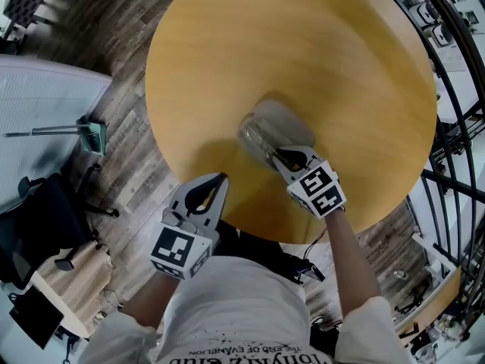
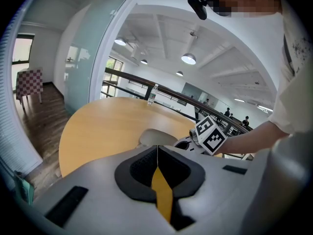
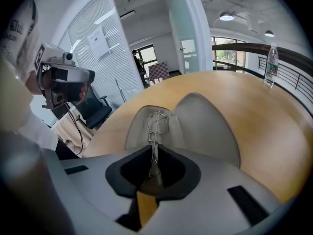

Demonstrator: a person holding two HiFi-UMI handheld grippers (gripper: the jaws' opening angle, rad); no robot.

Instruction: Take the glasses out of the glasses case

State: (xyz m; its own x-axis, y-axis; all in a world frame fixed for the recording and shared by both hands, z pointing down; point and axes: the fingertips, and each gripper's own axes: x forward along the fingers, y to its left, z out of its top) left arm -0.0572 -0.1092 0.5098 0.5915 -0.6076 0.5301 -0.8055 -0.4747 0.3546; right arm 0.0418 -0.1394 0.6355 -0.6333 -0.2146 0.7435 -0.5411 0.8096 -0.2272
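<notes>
A grey glasses case (image 1: 284, 120) lies open on the round wooden table (image 1: 341, 67), its lid (image 3: 208, 124) folded back. Thin metal-framed glasses (image 3: 157, 124) stand over the case's lower half (image 3: 137, 131). My right gripper (image 3: 153, 153) is shut on one end of their frame; in the head view it (image 1: 290, 158) is at the case's near end, with the glasses (image 1: 256, 136) blurred. My left gripper (image 1: 220, 180) is shut with nothing in it, over the table's near edge. From the left gripper view the jaws (image 2: 157, 149) point at the case (image 2: 155, 137).
A water bottle (image 3: 269, 65) stands at the table's far rim beside a dark railing (image 1: 455, 105). On the wood floor to the left lie a green dustpan (image 1: 92, 135) and a dark chair (image 1: 42, 218). The person's body is close behind the table's near edge.
</notes>
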